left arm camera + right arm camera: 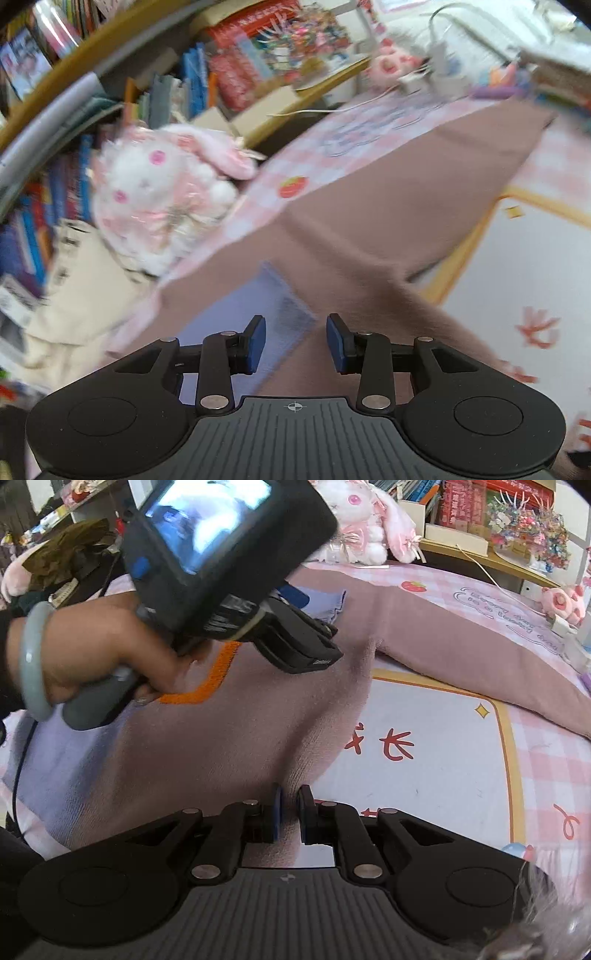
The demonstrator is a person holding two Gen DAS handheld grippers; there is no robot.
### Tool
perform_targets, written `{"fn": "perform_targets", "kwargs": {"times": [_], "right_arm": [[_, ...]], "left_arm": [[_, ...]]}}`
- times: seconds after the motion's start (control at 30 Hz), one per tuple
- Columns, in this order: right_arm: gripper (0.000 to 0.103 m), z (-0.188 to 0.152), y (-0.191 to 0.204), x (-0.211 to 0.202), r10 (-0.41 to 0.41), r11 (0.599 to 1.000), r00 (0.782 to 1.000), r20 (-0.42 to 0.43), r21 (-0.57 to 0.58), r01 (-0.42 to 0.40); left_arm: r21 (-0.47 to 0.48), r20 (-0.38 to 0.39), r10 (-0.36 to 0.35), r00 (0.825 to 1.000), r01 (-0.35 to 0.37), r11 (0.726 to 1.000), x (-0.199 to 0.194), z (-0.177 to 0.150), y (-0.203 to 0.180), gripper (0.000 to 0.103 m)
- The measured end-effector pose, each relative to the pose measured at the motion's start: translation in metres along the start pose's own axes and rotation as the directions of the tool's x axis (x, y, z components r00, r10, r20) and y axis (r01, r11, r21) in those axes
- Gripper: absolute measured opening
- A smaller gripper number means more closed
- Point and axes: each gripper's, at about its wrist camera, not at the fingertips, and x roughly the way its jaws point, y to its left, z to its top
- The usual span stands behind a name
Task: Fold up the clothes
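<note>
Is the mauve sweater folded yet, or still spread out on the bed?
Mostly spread. The mauve sweater lies flat on the bed sheet with one sleeve stretched straight out; no completed fold shows.

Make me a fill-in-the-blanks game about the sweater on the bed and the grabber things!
1. The sweater spread on the bed is mostly ____ in colour.
2. The stitched line on the sweater is ____.
3. The right gripper is ____ on the sweater's edge.
4. The fruit printed on the checked sheet is a ____.

Missing words: pink; orange; shut; strawberry
</note>
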Motion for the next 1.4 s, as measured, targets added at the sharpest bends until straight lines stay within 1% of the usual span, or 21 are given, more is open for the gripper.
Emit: {"fn": "perform_targets", "kwargs": {"times": [0.03,0.1,0.13,0.17,0.23,0.3,0.37,0.5,0.57,0.63,0.73,0.8,0.9,1.1,1.13,1.17,1.23,1.27,1.3,1.33,1.4], "right_arm": [[0.010,0.000,-0.001,0.000,0.006,1.000,1.000,0.001,-0.002,-0.006],[0.010,0.000,-0.003,0.000,0.017,1.000,1.000,0.004,-0.007,-0.017],[0.010,-0.001,-0.003,0.000,0.019,1.000,1.000,0.004,-0.008,-0.019],[0.010,-0.002,-0.003,0.000,0.022,1.000,1.000,0.004,-0.010,-0.021],[0.010,-0.001,-0.003,0.001,0.019,1.000,1.000,0.001,-0.019,-0.019],[0.010,0.000,-0.002,0.002,0.017,0.999,1.000,-0.003,-0.028,-0.017],[0.010,-0.001,-0.002,0.002,0.013,1.000,1.000,-0.004,-0.025,-0.013],[0.011,-0.004,0.002,0.002,-0.005,0.999,1.000,0.005,-0.034,0.005],[0.011,-0.005,0.004,0.003,-0.018,0.999,1.000,0.011,-0.035,0.018],[0.011,-0.005,0.005,0.003,-0.030,0.999,0.999,0.014,-0.023,0.030],[0.011,-0.004,0.006,0.004,-0.049,0.999,0.999,0.006,0.011,0.049],[0.011,-0.002,0.010,0.005,-0.074,0.997,0.997,-0.005,0.023,0.074],[0.011,-0.002,0.019,0.007,-0.119,0.993,0.993,-0.009,0.010,0.119],[0.011,-0.006,0.037,0.011,-0.221,0.975,0.975,0.002,-0.006,0.221],[0.011,-0.006,0.038,0.011,-0.232,0.973,0.973,0.003,0.004,0.232],[0.012,-0.006,0.038,0.012,-0.241,0.970,0.971,0.004,0.019,0.241],[0.013,-0.006,0.038,0.012,-0.251,0.967,0.968,0.003,0.051,0.251],[0.013,-0.006,0.038,0.012,-0.255,0.965,0.967,0.002,0.061,0.254],[0.013,-0.006,0.038,0.013,-0.259,0.964,0.966,0.000,0.071,0.258],[0.013,-0.006,0.038,0.013,-0.261,0.962,0.965,-0.002,0.078,0.261],[0.014,-0.006,0.037,0.013,-0.264,0.959,0.964,-0.006,0.102,0.264]], "left_arm": [[-0.002,-0.002,0.025,1.000,-0.025,1.000,0.002,0.000,-0.001,0.036],[-0.013,0.004,0.024,1.000,-0.024,1.000,0.005,0.000,0.000,0.029],[-0.032,0.004,0.018,1.000,-0.018,0.999,0.005,-0.001,0.005,0.015],[-0.059,0.002,0.013,1.000,-0.013,0.998,0.005,-0.002,0.011,0.009],[-0.112,-0.003,0.002,1.000,-0.003,0.994,0.005,-0.006,0.022,0.005],[-0.250,0.018,0.016,1.000,-0.011,0.968,-0.008,-0.011,0.054,0.005],[-0.385,0.048,0.057,0.997,-0.034,0.922,-0.032,-0.018,0.091,0.005],[-0.563,0.054,0.223,0.973,-0.154,0.812,-0.094,-0.059,0.176,0.005],[-0.623,0.008,0.306,0.952,-0.235,0.747,-0.120,-0.092,0.217,0.005],[-0.663,-0.059,0.386,0.921,-0.325,0.675,-0.144,-0.130,0.257,0.005],[-0.664,-0.166,0.444,0.881,-0.432,0.610,-0.161,-0.180,0.298,0.005],[-0.645,-0.220,0.466,0.857,-0.486,0.589,-0.163,-0.209,0.316,0.005],[-0.632,-0.284,0.468,0.837,-0.531,0.565,-0.157,-0.246,0.334,0.005],[-0.620,-0.364,0.426,0.828,-0.557,0.553,-0.139,-0.297,0.342,0.012],[-0.616,-0.376,0.417,0.827,-0.560,0.555,-0.137,-0.304,0.343,0.017],[-0.615,-0.389,0.405,0.827,-0.561,0.555,-0.137,-0.310,0.343,0.028],[-0.630,-0.398,0.389,0.831,-0.556,0.542,-0.144,-0.318,0.341,0.039],[-0.656,-0.382,0.377,0.844,-0.535,0.532,-0.151,-0.321,0.336,0.042],[-0.693,-0.356,0.350,0.866,-0.496,0.523,-0.159,-0.322,0.329,0.043],[-0.735,-0.313,0.298,0.902,-0.428,0.526,-0.165,-0.323,0.321,0.043],[-0.792,-0.203,0.159,0.966,-0.257,0.554,-0.176,-0.321,0.297,0.043]]}}
